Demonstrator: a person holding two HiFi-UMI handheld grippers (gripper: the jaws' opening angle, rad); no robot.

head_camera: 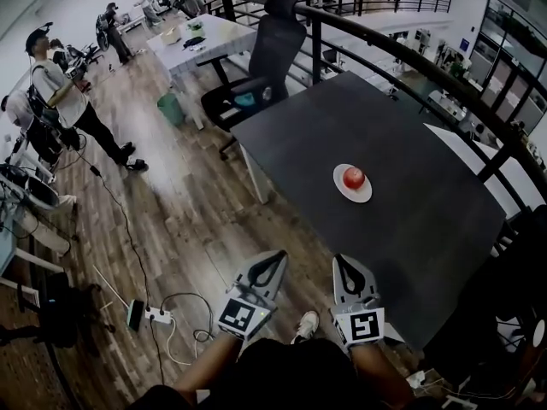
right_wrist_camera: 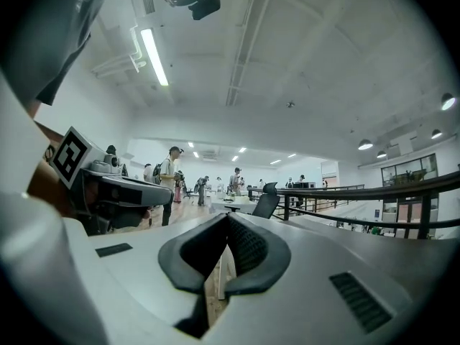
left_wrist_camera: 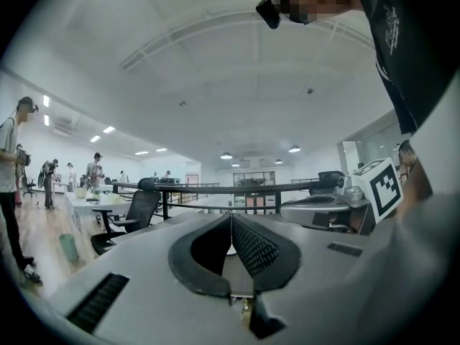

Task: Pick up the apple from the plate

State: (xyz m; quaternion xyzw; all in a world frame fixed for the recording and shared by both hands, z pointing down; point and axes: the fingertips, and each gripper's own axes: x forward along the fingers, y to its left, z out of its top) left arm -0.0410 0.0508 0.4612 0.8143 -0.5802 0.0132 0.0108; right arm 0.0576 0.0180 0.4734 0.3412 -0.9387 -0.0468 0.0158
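On the dark table in front of me, the apple is sitting on a small white plate, red and round, pretty much in the middle of the plate, with nothing else on the table near it. Neither of my claws is anywhere close to it. My left gripper is out over the wood floor, short of the table's near edge, and my right gripper is just beside it, about level with that edge in the head view. Both point roughly toward the table and both are well apart from the plate. Each gripper's own view shows the same thing: jaws closed all the way, black pads meeting at the tips, nothing caught between them. So both claws are empty. Further out there's a black office chair pushed up to the table's far corner and a dark railing curving round the far side. A white power strip with its cable is on the floor to my left, and a few people are standing over by the white desks.
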